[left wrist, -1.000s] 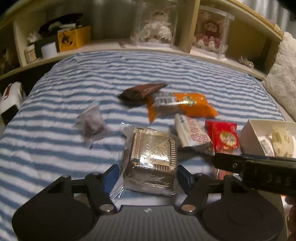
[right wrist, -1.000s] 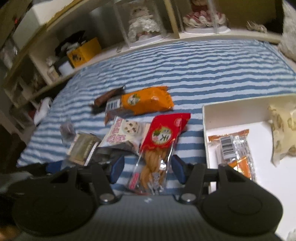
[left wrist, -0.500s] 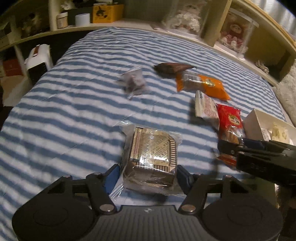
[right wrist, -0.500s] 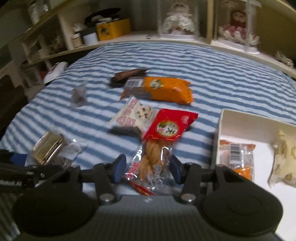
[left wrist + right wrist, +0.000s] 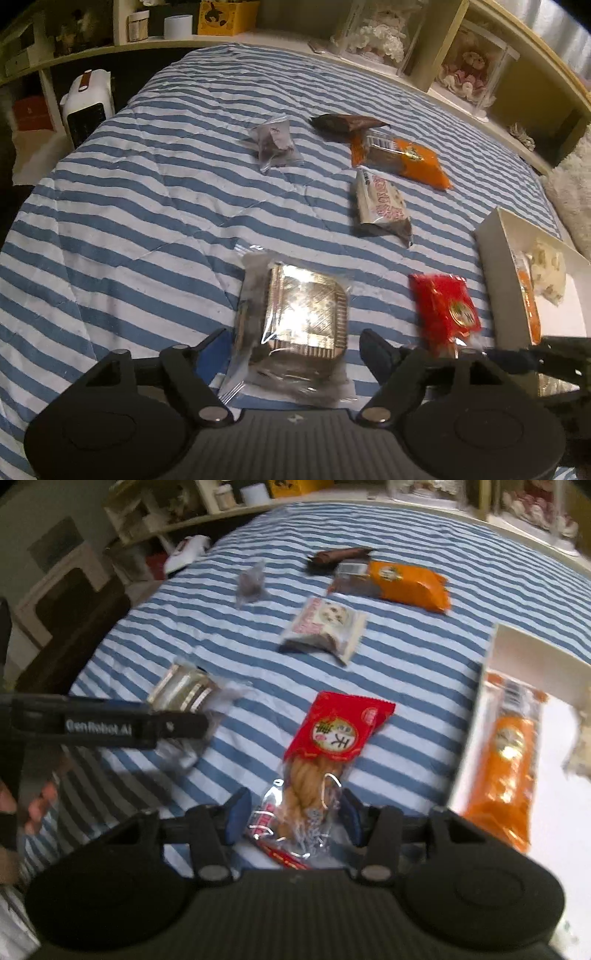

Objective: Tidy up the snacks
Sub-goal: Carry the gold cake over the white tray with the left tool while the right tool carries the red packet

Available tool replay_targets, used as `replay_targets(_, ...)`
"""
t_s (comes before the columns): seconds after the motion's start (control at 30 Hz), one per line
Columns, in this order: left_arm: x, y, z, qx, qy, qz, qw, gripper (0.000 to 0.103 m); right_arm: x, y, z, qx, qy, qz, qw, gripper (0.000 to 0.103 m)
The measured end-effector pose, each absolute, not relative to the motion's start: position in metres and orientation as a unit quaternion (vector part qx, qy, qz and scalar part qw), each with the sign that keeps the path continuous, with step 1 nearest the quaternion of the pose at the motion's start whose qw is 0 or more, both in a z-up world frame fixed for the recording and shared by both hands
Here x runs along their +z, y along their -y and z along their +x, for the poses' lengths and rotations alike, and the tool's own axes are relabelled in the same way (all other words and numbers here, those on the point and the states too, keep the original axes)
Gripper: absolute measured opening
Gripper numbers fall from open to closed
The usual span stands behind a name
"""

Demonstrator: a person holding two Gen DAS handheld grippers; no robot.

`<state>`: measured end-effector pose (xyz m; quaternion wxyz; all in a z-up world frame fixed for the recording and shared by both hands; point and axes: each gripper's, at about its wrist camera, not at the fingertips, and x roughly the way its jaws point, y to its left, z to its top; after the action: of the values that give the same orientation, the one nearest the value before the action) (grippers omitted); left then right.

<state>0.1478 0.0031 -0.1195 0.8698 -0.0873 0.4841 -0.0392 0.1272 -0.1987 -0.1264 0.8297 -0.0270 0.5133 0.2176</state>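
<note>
Left wrist view looks out over a blue-and-white striped bed cover (image 5: 147,206), the largest thing in sight, with snacks scattered ahead of both tongs. A shelf unit (image 5: 491,33) curves round the far edge; what stands in its clear cases is too blurred to name.

Ahead and to the right of the left tongs (image 5: 295,350) sits a white box (image 5: 495,229), its far side cut off by the frame. In the right wrist view the same box (image 5: 517,642) lies just right of the right tongs (image 5: 291,812) and holds a long orange packet (image 5: 506,760) and a pale wrapped item (image 5: 581,746) that runs out of frame.

The left tongs stand wide, one finger on each side of a clear bag with a gold foil block (image 5: 306,306); whether the pads press it cannot be told. The right tongs sit narrower, fingers flanking the clear lower end of a red twist-snack packet (image 5: 332,738), and contact is again unclear.

Farther ahead lie a big orange packet (image 5: 402,158), a white cookie pack (image 5: 380,203), a brown wrapper (image 5: 343,122) and a small clear bag (image 5: 275,142). Fingers of a hand (image 5: 33,805) show blurred at the left edge.
</note>
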Motion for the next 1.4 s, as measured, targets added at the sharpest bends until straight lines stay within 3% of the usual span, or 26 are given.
replay_targets(0.13, -0.12, 0.0, 0.151, -0.042, -0.481, -0.077, 0.872, 0.079, -0.126, 0.206, 0.124, 0.194, -0.514, 0.017, 0.836, 0.071)
replay_targets(0.4, -0.121, 0.004, 0.16, -0.052, -0.478, -0.057, 0.875, 0.077, -0.131, 0.214, 0.134, 0.142, -0.5, 0.068, 0.852, 0.07)
replay_targets(0.57, -0.126, 0.007, 0.163, -0.055, -0.487, -0.04, 0.871, 0.077, -0.138, 0.201, 0.141, 0.13, -0.5, 0.025, 0.856, 0.061)
replay_targets(0.7, -0.128, 0.006, 0.164, -0.046, -0.494, -0.028, 0.868, 0.066, -0.141, 0.195, 0.139, 0.121, -0.498, -0.009, 0.859, 0.058)
replay_targets(0.87, -0.127, 0.007, 0.164, -0.053, -0.487, -0.025, 0.872, 0.064, -0.138, 0.198, 0.137, 0.13, -0.491, -0.011, 0.861, 0.049)
replay_targets(1.4, -0.071, 0.013, 0.153, -0.069, -0.419, -0.083, 0.902, 0.063, -0.082, 0.226, 0.125, 0.143, -0.425, 0.032, 0.893, 0.048)
